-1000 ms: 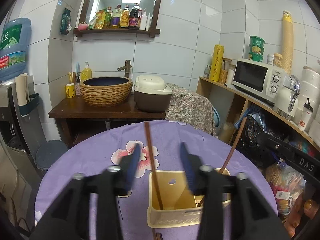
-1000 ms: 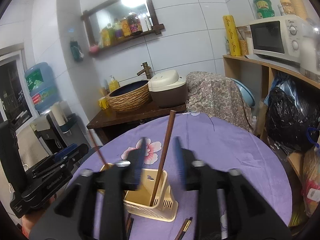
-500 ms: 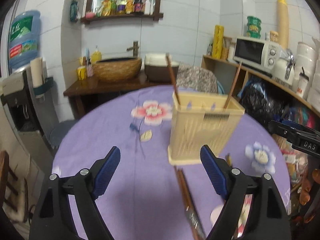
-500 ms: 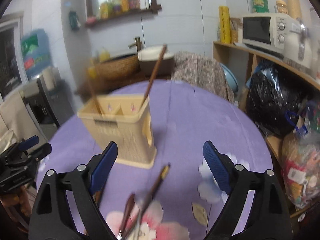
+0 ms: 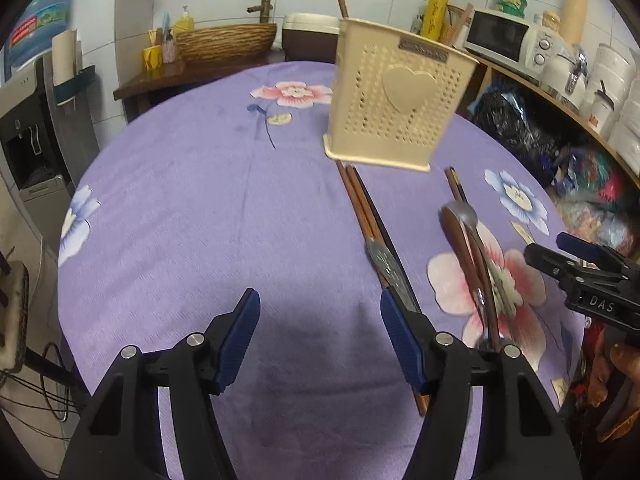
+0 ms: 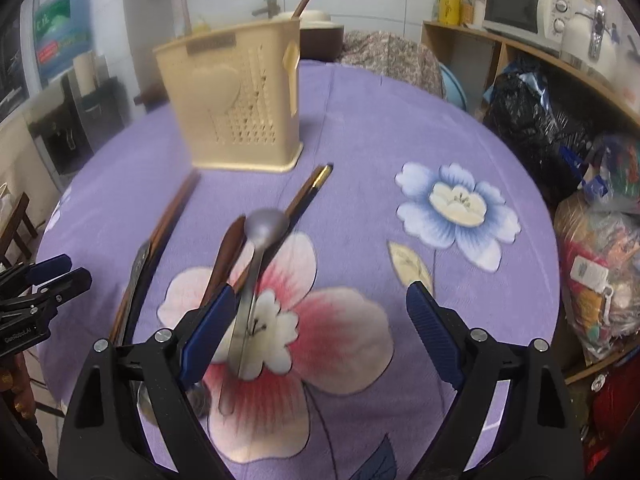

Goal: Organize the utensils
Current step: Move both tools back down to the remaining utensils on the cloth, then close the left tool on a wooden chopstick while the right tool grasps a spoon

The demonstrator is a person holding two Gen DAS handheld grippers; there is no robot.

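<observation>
Near table's front edge (image 6: 520,184): metal spoon (image 6: 256,264) rigid, slick, light; best taken mid-handle. Right gripper (image 6: 320,320) wide, empty. Left gripper (image 5: 316,330) closing, empty.

The right gripper (image 5: 576,252), seen from the left wrist, bears white letters "DAS" on its black body. In the right wrist view the left gripper (image 6: 52,270) carries small white print, too blurred to read. The holder (image 5: 396,92) has a dark nameplate near its rim, lettering illegible. The water bottle (image 6: 60,24) label shows unreadable characters
</observation>
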